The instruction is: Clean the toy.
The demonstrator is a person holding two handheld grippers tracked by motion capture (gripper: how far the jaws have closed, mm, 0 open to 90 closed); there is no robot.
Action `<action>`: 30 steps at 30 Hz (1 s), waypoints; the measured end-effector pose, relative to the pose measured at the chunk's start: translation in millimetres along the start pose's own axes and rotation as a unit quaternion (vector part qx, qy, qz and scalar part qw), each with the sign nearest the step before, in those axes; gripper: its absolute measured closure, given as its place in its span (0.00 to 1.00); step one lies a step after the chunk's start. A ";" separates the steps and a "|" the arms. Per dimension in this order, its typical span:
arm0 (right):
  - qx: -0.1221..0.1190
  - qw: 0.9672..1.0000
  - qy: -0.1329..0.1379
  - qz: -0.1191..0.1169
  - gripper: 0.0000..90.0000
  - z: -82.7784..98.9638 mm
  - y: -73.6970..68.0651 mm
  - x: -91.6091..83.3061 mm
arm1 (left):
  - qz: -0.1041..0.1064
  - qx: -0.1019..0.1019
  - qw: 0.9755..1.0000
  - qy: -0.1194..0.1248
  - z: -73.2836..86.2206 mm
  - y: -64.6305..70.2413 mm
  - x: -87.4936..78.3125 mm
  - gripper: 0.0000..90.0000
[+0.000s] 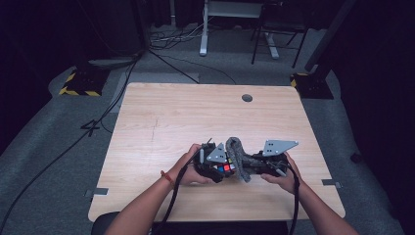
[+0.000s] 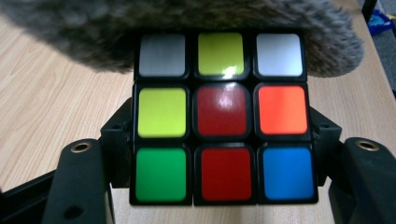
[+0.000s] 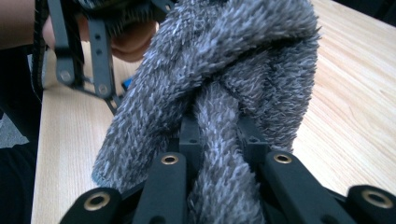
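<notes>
Puzzle cube [image 2: 225,119]: rigid, smooth-faced, likely slippery; best held by opposite flat sides, as the left gripper [image 2: 224,154] clamps it, low over the worktop [image 1: 161,117].
Grey fuzzy cloth [image 3: 219,70]: soft, limp; bunched in the clenched right gripper [image 3: 222,154], apparently touching the cube's top.
The left gripper view alone shows the sticker colours.

Sitting on the one wooden table [image 1: 161,117] are a single puzzle cube [image 2: 224,116], one grey fuzzy cloth [image 3: 233,60], and two grippers: left gripper [image 1: 215,164], right gripper [image 1: 262,164].
</notes>
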State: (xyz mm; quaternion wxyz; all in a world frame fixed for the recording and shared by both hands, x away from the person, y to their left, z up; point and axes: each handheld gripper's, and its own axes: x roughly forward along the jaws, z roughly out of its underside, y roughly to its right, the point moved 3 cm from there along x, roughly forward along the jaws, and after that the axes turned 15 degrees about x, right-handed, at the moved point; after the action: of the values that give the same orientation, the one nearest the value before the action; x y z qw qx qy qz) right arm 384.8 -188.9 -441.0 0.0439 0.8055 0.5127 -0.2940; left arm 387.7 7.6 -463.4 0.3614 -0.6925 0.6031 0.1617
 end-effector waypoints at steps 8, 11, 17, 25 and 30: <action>-0.016 1.000 0.006 0.004 0.86 -8.5 -7.6 0.9 | -0.006 0.004 1.000 -0.017 -1.4 -0.1 6.0 0.37; -0.020 0.999 -0.017 0.033 0.86 -4.7 -2.3 1.1 | -0.013 0.008 1.000 -0.020 -3.0 -0.1 4.4 0.37; -0.014 0.999 -0.025 0.037 0.86 -3.2 -1.4 -2.4 | -0.012 0.003 1.000 -0.004 -5.0 -1.1 -0.4 0.37; -0.029 0.999 -0.005 0.035 0.86 -13.8 -11.2 0.6 | -0.017 0.011 1.000 -0.011 -3.7 -0.4 -0.4 0.37; 0.002 0.998 -0.026 0.053 0.86 0.1 8.3 0.2 | -0.022 0.014 1.000 0.008 -7.3 -2.1 -8.3 0.37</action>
State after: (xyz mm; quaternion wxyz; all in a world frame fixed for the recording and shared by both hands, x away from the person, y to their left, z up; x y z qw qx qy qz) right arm 391.9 -192.7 -443.1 0.0714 0.8239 0.4673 -0.3127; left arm 386.3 8.5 -452.2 0.3699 -0.7014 0.5931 0.1395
